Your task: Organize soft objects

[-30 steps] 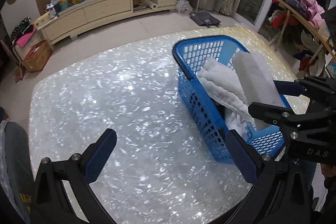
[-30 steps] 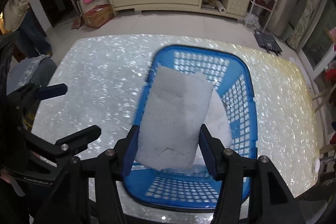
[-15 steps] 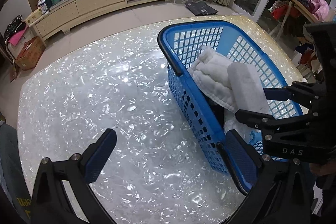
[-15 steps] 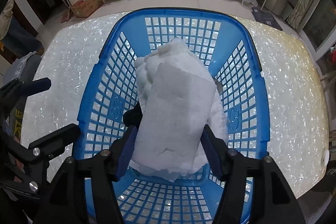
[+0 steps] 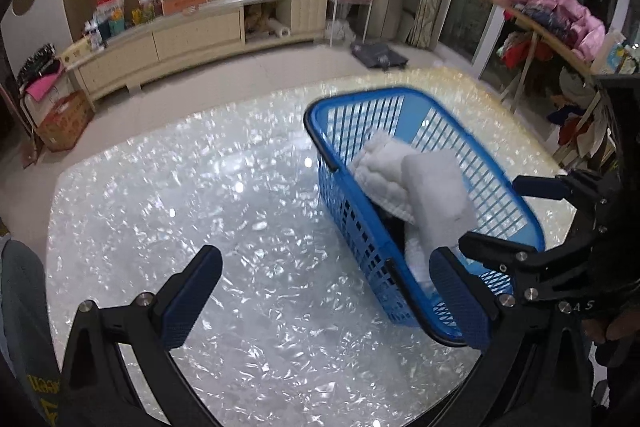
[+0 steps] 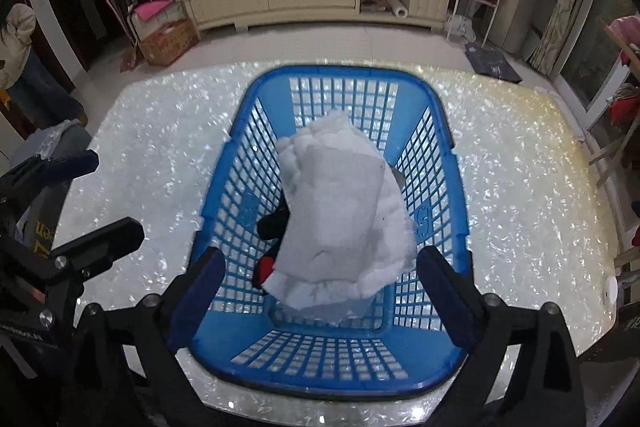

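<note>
Both grippers spread wide over the glittering table, holding nothing.

The left gripper [image 5: 324, 301] hovered over the shiny pearl-flecked tabletop [image 5: 192, 211]; at its 2 o'clock stood the blue slatted plastic basket [image 6: 460, 227], with the white folded soft pad [image 6: 340, 203] lying on quilted white cloth [image 6: 394, 227] inside, at 12 o'clock from the right gripper [image 6: 320, 291].

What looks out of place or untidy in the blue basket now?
The white folded cloth lies tilted on the fluffy white towel in the blue basket, its lower edge hanging loose; dark and red items poke out underneath.
</note>
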Demonstrator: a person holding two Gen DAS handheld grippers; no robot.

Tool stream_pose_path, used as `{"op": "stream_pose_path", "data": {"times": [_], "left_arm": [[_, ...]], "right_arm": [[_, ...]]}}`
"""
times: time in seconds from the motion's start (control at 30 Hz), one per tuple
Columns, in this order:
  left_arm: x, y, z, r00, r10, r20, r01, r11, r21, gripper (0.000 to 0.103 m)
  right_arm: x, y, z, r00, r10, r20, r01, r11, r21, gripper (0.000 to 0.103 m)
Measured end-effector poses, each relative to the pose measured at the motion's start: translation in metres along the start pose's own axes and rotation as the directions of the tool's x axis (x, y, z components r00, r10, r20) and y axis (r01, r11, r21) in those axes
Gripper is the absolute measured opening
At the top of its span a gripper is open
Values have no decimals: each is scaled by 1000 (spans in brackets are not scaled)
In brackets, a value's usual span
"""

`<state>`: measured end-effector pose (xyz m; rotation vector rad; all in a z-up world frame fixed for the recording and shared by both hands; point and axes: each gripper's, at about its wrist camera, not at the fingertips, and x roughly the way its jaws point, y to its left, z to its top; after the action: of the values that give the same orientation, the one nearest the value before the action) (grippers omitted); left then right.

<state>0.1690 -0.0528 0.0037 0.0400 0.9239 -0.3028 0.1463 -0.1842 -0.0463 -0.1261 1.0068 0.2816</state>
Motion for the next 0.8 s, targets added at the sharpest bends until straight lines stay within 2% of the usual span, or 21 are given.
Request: {"op": "stream_pose_path", "data": {"times": [0.07,0.2,0.3,0.53,0.8], "left_arm": [[-14,-3,-3,999,7,44,-7,1000,8,103],[-43,-11,-7,990,19,142,-24,999,36,103],[-61,-14,-11,982,12,188,-18,999,32,103],[-89,-21,-12,968,7,250,-18,999,39,103],[-111,-28,-12,953,-5,303,-9,999,47,103]], "right_arm": [[-13,1,-5,999,-9,39,8,1000,8,102],[-44,9,-12,991,-35,129,32,999,23,103],[-59,11,-11,979,-47,196,38,998,49,103],[-87,15,-16,953,-82,290,66,996,63,103],[-96,16,-23,940,-80,331,59,995,74,103]]}}
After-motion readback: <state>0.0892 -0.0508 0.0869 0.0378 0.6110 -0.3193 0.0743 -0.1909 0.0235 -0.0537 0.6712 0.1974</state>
